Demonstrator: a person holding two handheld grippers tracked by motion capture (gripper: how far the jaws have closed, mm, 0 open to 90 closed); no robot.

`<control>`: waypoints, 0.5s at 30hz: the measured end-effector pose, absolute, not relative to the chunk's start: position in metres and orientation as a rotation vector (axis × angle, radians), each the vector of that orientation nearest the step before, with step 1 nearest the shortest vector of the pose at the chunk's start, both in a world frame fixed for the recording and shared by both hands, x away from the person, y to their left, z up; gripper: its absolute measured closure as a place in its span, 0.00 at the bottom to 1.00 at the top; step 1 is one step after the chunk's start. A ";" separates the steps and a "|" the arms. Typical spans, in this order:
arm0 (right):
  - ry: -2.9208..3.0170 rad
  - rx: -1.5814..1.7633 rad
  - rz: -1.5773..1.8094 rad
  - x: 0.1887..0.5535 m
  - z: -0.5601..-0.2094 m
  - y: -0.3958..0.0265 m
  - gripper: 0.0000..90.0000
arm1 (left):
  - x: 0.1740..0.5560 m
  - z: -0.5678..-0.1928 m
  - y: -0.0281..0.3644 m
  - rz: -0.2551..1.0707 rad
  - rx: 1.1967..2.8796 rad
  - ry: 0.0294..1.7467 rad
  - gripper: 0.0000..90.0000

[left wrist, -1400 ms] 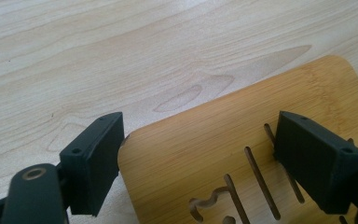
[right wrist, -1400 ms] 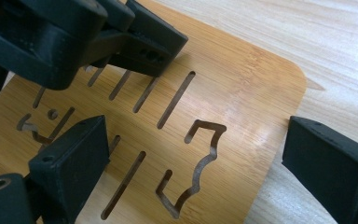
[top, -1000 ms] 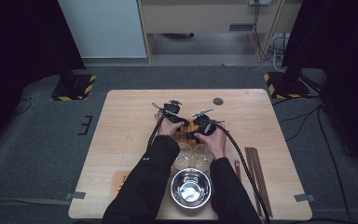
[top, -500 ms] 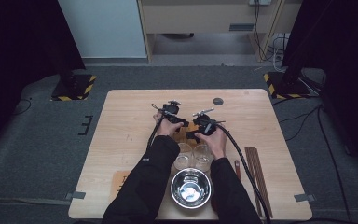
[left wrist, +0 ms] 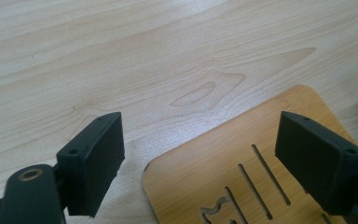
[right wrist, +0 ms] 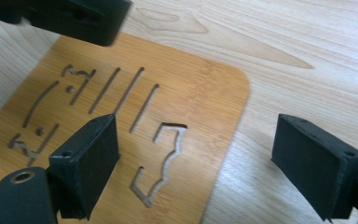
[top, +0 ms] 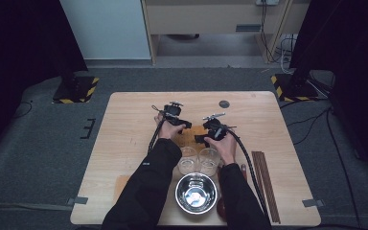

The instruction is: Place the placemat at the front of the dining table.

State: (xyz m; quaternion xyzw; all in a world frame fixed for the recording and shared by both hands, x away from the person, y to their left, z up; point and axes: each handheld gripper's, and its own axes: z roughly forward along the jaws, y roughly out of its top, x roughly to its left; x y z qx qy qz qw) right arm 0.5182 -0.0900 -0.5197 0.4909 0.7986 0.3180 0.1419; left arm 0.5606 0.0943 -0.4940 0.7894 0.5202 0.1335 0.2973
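The flat bamboo board with cut-out slots lies on the smooth pale wooden worktop. The left gripper and right gripper are spread wide, each over a rounded corner.

Lay flat mid-desk: slotted board, between left tongs and right tongs. Stood nearer: two glasses, then bowl. Lay at right: chopsticks.

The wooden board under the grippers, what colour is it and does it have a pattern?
Honey-brown bamboo board with cut-out slots and shapes, clearest in the right gripper view.
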 end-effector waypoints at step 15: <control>2.271 1.407 0.836 0.521 -0.522 -0.101 0.15 | 0.553 -0.502 0.118 0.395 2.168 1.325 0.16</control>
